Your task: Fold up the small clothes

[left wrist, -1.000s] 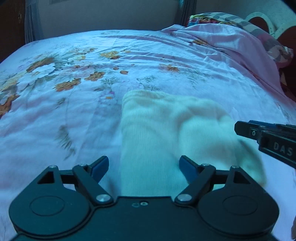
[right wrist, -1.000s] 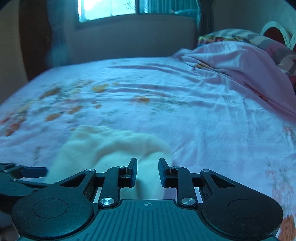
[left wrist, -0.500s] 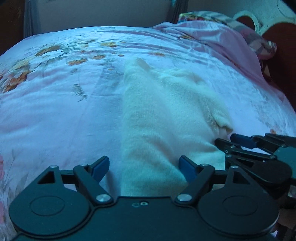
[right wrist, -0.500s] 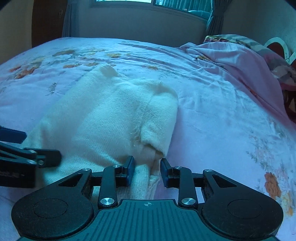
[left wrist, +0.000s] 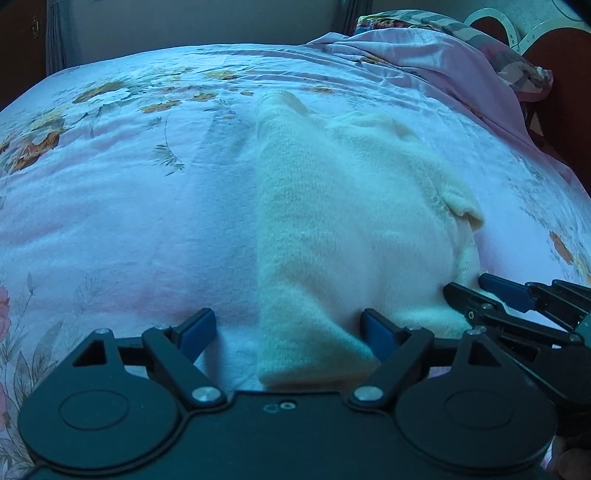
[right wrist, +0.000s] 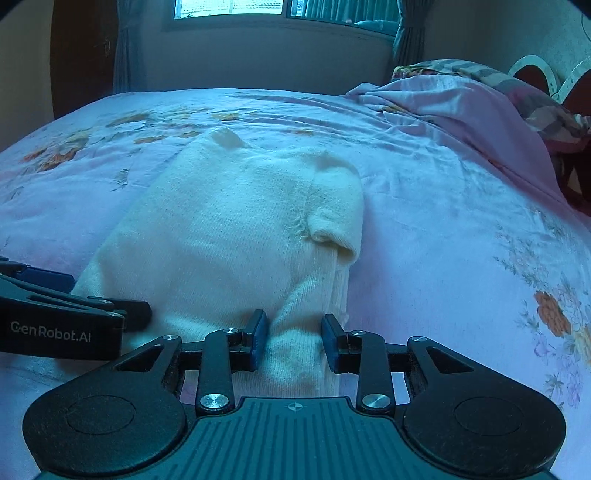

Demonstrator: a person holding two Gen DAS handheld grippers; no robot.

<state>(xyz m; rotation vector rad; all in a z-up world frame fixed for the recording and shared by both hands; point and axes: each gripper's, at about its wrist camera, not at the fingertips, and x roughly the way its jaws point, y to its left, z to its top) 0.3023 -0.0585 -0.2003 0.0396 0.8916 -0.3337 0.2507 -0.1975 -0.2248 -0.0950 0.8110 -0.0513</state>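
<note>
My left gripper (left wrist: 284, 334) has its jaws spread wide; the near left edge of the cream knitted short-sleeved sweater (left wrist: 351, 229) lies between the blue pads, not pinched as far as I can see. My right gripper (right wrist: 293, 341) straddles the sweater's near right hem; its jaws have just been opening, and the knit now sits loose in the gap, apparently released. The sweater lies flat on the pink floral bedsheet (right wrist: 461, 240), folded lengthwise, one short sleeve (right wrist: 338, 214) turned over on top at the right. Beyond it a rumpled pink blanket (right wrist: 454, 110) is heaped near the headboard. A window (right wrist: 280, 7) sits in the far wall.
</note>
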